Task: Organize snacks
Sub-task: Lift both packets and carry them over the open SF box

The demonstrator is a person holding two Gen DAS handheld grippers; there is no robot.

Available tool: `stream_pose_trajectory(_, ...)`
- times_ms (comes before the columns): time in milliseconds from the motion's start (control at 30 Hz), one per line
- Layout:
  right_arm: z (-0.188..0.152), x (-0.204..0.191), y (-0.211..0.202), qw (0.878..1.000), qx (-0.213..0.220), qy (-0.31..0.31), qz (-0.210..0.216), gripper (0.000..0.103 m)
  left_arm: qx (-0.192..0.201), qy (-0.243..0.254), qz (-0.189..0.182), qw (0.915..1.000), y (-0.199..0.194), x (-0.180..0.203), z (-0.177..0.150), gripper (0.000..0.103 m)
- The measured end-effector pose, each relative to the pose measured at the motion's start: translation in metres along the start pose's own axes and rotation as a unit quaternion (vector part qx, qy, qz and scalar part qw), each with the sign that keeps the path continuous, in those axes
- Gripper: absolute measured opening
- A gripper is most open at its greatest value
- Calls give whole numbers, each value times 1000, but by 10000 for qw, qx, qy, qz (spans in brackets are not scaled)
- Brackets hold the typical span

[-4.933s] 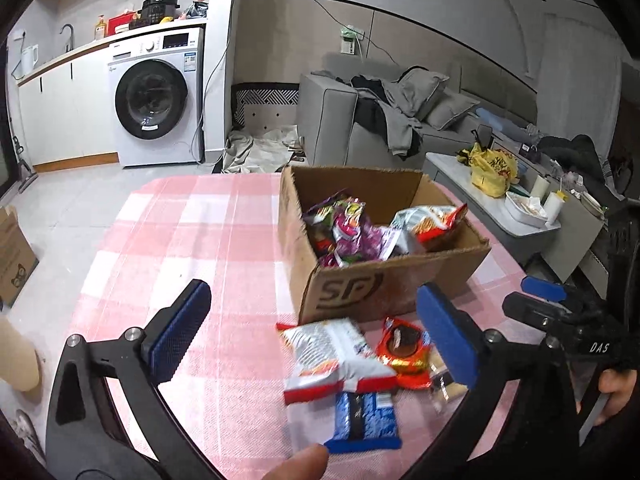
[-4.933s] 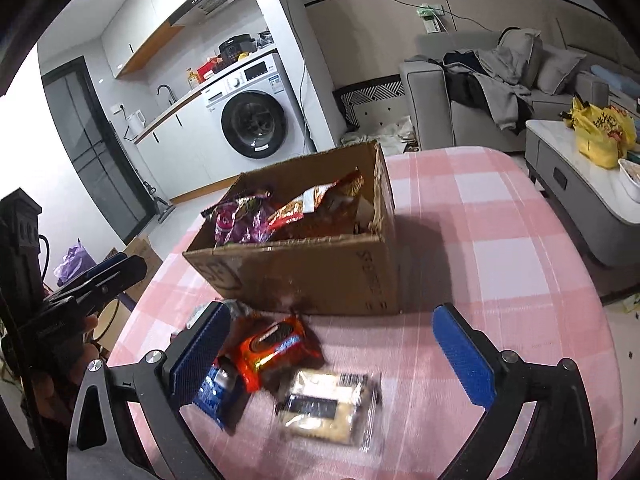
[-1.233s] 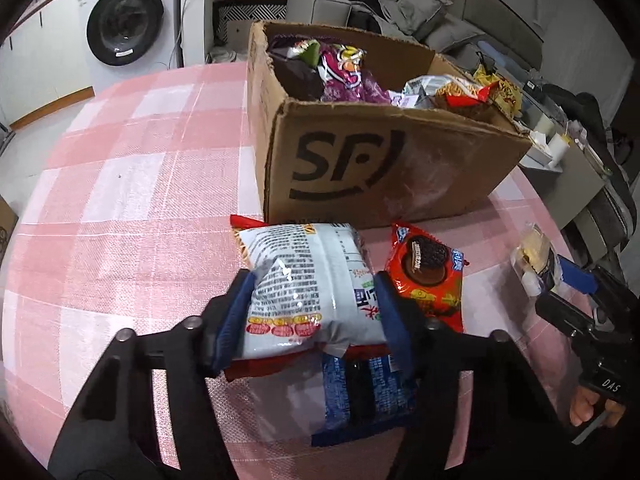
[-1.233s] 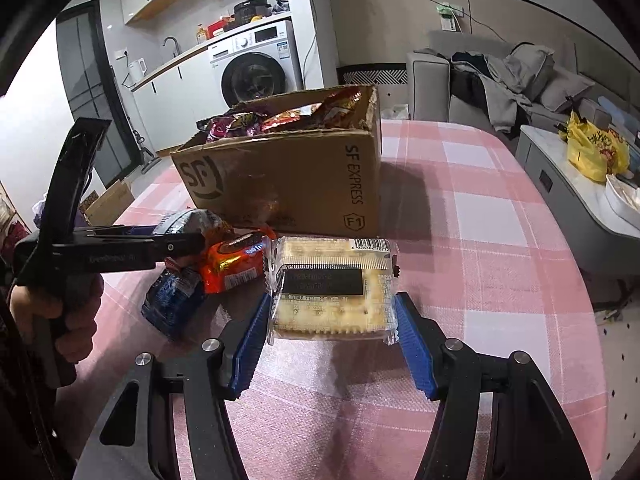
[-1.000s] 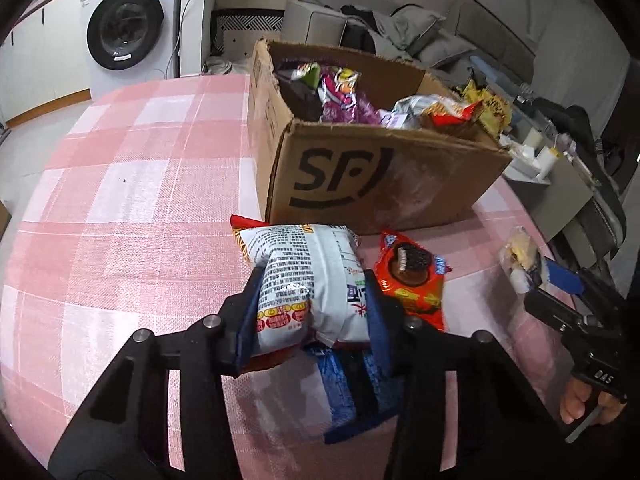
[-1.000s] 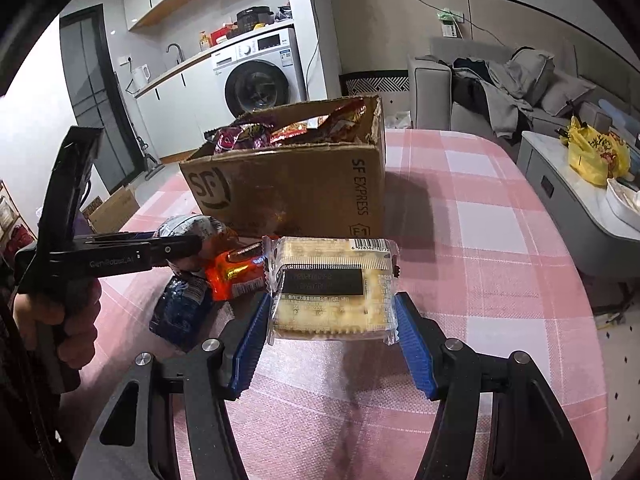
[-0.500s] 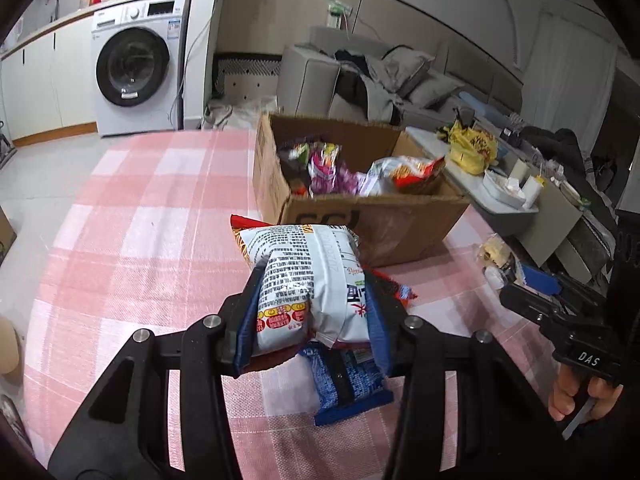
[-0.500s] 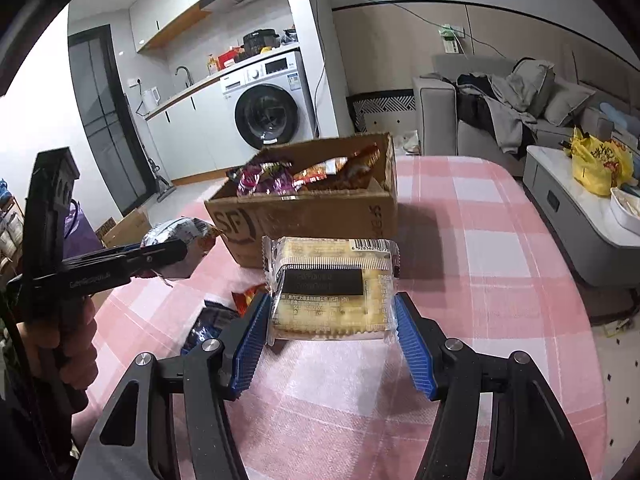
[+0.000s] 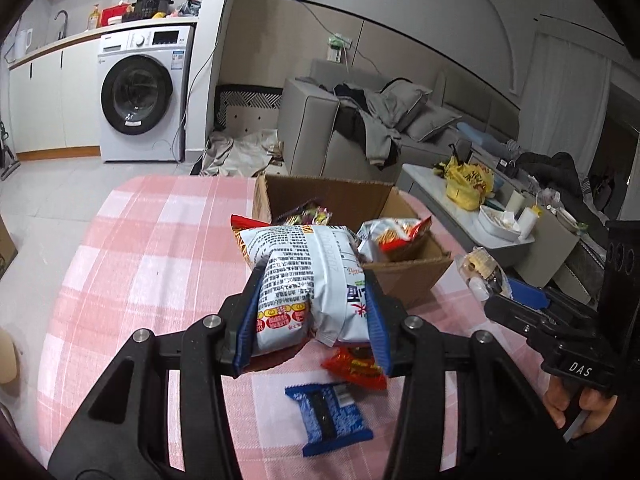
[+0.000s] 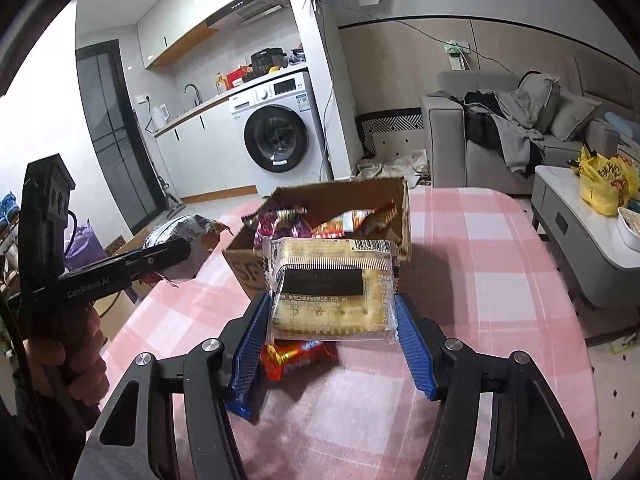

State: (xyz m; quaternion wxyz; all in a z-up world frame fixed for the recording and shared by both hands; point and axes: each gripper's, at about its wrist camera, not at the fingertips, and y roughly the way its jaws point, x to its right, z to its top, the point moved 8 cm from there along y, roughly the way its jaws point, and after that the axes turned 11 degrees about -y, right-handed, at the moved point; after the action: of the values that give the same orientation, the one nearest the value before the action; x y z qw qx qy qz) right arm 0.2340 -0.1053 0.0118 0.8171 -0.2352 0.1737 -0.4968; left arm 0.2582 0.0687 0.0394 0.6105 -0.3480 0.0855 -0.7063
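Left gripper [image 9: 312, 312] fingers clamp white printed snack bag [image 9: 304, 276]; right gripper [image 10: 332, 344] fingers clamp clear-wrapped cracker pack [image 10: 332, 288], above pink checked table [image 10: 480, 248].

1. A table under a pink-and-white checked cloth [image 9: 152, 264] carries everything; its far edge curves round, and pale floor tiles lie beyond it.
2. An open cardboard box [image 9: 408, 276] stands directly on the cloth toward the far side; snack bags fill it, and printed lettering marks its near wall.
3. A blue snack packet [image 9: 328, 416] lies flat on the cloth, well in front of the box.
4. A red-orange snack packet [image 9: 354, 366] lies on the cloth between the blue one and the box, just beside the blue one; whether the two touch is unclear.
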Motion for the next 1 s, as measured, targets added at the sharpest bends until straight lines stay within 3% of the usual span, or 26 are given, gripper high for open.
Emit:
stream_pose_trajectory(533,44,5,16,9999,122,-3,-7,63,294,204,-152,9992,5,29,39,43)
stream_pose_trajectory(1000,66,17,41,9997,153,214,-12,63,349,186,-121,9991,53,27,63,43)
